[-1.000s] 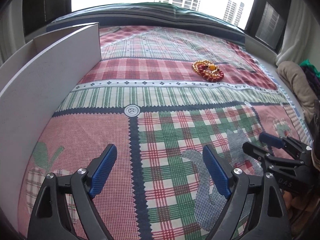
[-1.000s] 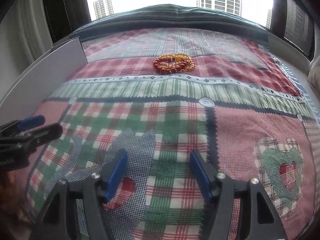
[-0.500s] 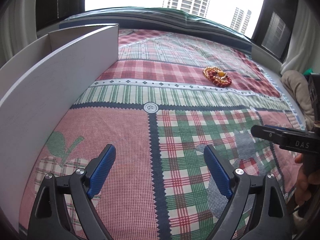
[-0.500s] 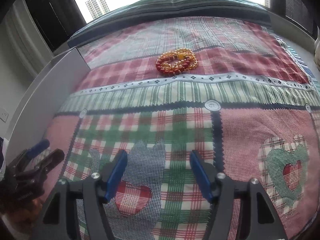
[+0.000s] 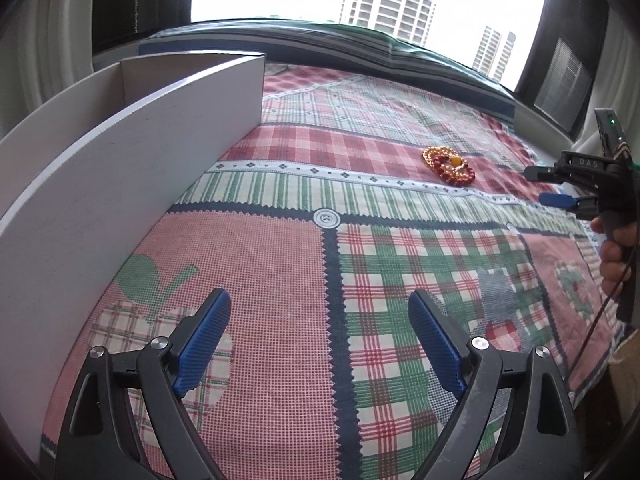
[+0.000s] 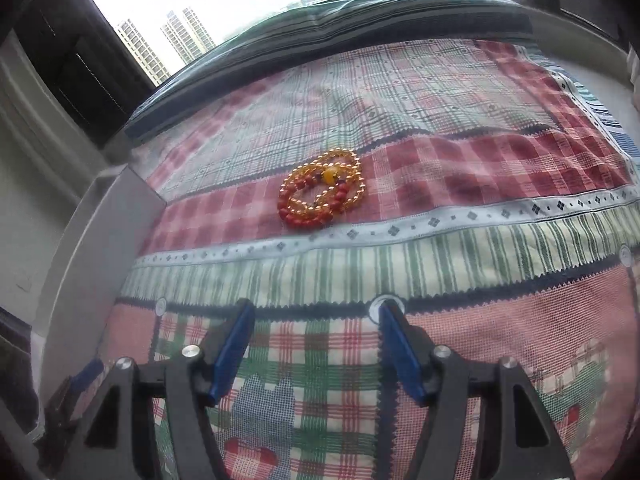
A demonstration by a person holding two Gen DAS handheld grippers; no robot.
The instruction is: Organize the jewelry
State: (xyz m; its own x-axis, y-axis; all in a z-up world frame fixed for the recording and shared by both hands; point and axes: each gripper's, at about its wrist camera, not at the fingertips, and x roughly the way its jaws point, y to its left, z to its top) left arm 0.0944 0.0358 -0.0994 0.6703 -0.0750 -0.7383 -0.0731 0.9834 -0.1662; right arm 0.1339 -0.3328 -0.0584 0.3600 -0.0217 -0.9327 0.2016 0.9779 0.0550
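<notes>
A small pile of red and amber bead bracelets (image 6: pixel 322 192) lies on the patchwork bedspread; it also shows in the left wrist view (image 5: pixel 449 166), far ahead to the right. My right gripper (image 6: pixel 314 314) is open and empty, a short way in front of the beads and pointed at them. In the left wrist view the right gripper (image 5: pixel 534 186) hangs just right of the beads. My left gripper (image 5: pixel 320 304) is open and empty, low over the bedspread, next to the white box (image 5: pixel 120 168).
The open white box (image 6: pixel 100 240) stands along the left of the bed. The patchwork bedspread (image 5: pixel 360 240) covers the whole surface. A window with towers outside lies beyond the bed's far edge. Folded cloth sits at the right edge.
My right gripper has moved forward and risen toward the beads, which look larger and closer. My left gripper has shifted left, nearer the white box. Both stay open.
</notes>
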